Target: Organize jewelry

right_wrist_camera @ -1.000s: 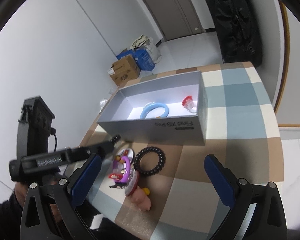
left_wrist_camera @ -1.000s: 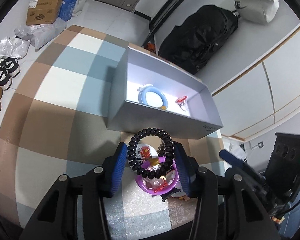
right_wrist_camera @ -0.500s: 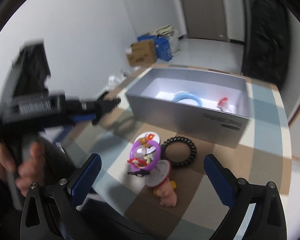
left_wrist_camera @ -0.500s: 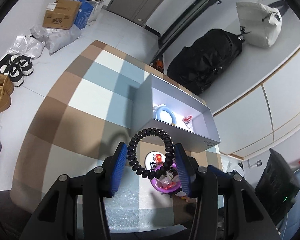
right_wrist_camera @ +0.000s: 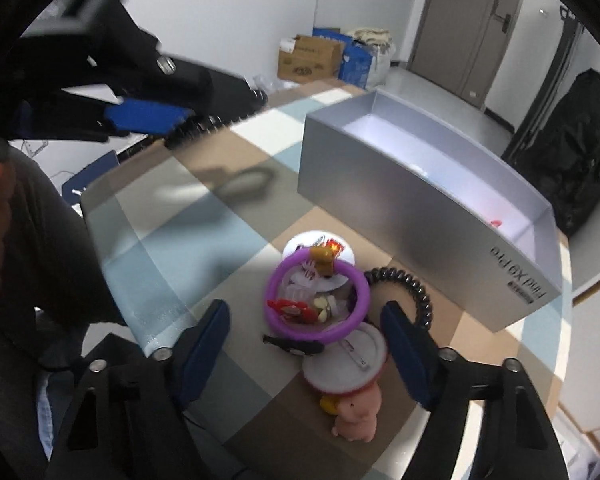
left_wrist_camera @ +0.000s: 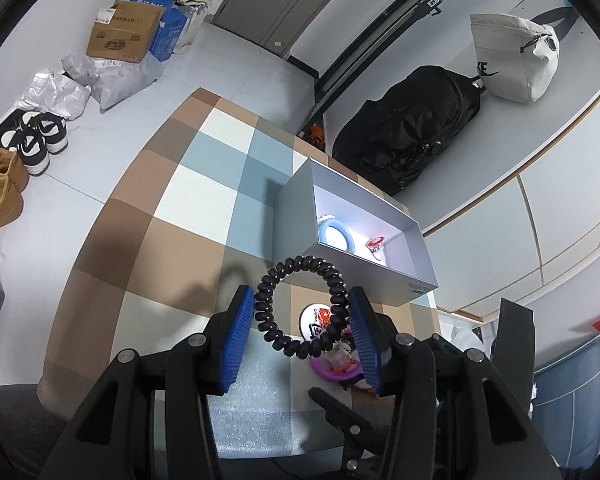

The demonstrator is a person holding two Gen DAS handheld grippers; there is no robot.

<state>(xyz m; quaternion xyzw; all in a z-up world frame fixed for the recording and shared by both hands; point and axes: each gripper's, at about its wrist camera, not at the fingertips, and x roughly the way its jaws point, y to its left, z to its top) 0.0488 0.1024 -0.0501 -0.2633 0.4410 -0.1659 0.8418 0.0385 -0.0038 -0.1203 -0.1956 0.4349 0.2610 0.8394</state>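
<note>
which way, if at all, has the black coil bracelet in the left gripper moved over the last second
Yes: held in the left gripper, the black coil bracelet has drawn back from the silver box, which now looks smaller and farther away.

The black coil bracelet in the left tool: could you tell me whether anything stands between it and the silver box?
Nothing visible does. The left tool holds the black coil bracelet above the checked table, and the silver box lies just ahead, open-topped, with only its near wall to clear.
</note>
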